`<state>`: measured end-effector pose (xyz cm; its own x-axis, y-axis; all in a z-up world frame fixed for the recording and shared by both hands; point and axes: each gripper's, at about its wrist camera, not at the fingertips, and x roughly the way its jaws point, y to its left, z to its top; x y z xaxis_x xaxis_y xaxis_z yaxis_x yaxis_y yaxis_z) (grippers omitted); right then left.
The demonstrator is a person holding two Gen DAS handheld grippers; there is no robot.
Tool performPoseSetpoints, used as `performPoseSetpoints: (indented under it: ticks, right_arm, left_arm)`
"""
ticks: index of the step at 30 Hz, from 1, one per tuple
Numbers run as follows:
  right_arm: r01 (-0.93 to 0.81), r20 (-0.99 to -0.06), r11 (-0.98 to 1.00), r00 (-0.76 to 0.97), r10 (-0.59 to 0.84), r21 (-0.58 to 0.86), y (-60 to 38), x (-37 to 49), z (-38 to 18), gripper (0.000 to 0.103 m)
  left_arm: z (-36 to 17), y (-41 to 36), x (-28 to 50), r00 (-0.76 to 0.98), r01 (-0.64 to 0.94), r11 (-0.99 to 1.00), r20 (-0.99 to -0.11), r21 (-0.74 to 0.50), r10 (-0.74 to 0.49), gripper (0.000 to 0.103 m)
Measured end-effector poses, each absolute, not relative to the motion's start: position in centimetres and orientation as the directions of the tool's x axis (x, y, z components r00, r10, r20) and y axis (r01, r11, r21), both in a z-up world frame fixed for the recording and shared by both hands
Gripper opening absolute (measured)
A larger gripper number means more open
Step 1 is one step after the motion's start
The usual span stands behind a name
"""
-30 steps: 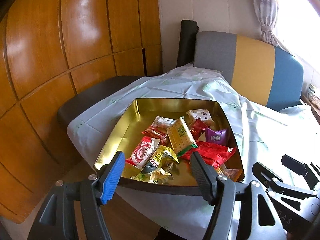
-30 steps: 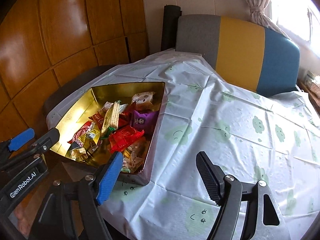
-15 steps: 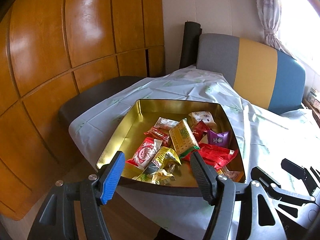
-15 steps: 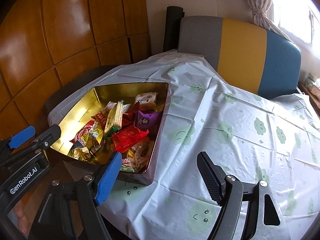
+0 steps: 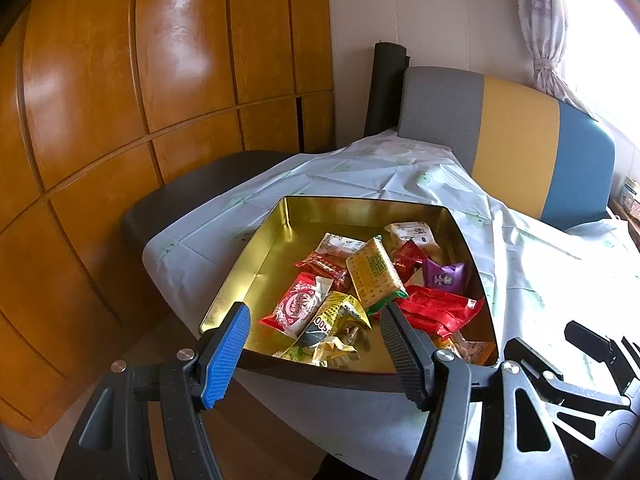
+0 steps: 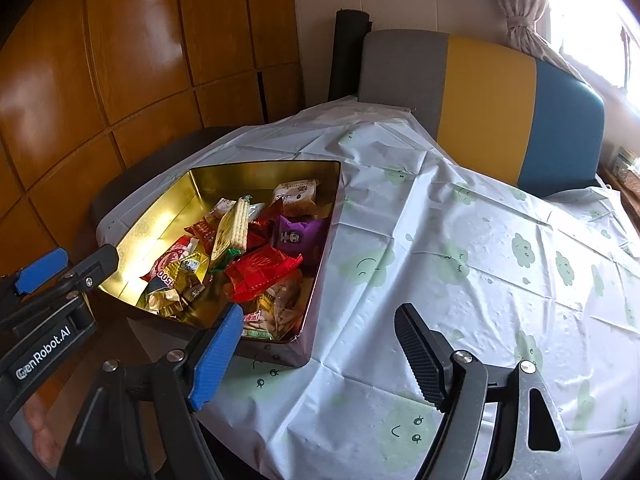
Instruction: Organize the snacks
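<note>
Left wrist view: the gold tin (image 5: 256, 276) sits at the near-left corner of my counter (image 5: 360, 176), its near wall just beyond my left gripper (image 5: 314, 344).
Snacks: a heap fills the right half of the tin, with a cracker pack (image 5: 374, 276) on top, a purple packet (image 5: 444, 276) to its right, a red wrapper (image 5: 438, 312) in front of that, and a red-and-white packet (image 5: 298, 308) and a yellow packet (image 5: 340, 316) nearest me.
Left fingers: blue pad (image 5: 224, 356) and black pad (image 5: 402, 352) stand wide apart, holding nothing, above the tin's near wall.
Right fingers: my right gripper (image 6: 318, 360) is likewise spread and empty, over the cloud-print cloth (image 6: 480, 264), with the tin's near-right corner just beyond its blue pad (image 6: 216, 356).
Hard to make out: print on most wrappers is too small to read; the tin's near-right corner is cut off behind my black pad in the left view.
Only in the right view: pale packets (image 6: 280, 304) under the red wrapper (image 6: 260, 272), and the open cloth right of the tin.
Only in the left view: the tin's bare gold floor on its left side.
Surroundings: a grey, yellow and blue seat back (image 6: 488, 92) stands behind the counter.
</note>
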<state>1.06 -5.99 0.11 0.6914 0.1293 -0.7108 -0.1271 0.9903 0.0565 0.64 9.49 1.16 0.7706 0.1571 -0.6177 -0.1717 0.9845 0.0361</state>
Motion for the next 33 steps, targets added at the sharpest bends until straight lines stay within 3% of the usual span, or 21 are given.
performPoseSetpoints:
  ticks: [33]
  right_arm:
    - [-0.129, -0.715, 0.990, 0.687, 0.133, 0.061, -6.24, 0.86, -0.25, 0.080]
  left_arm:
    - [0.52, 9.19, 0.75, 0.762, -0.137, 0.990, -0.634, 0.037, 0.129, 0.068]
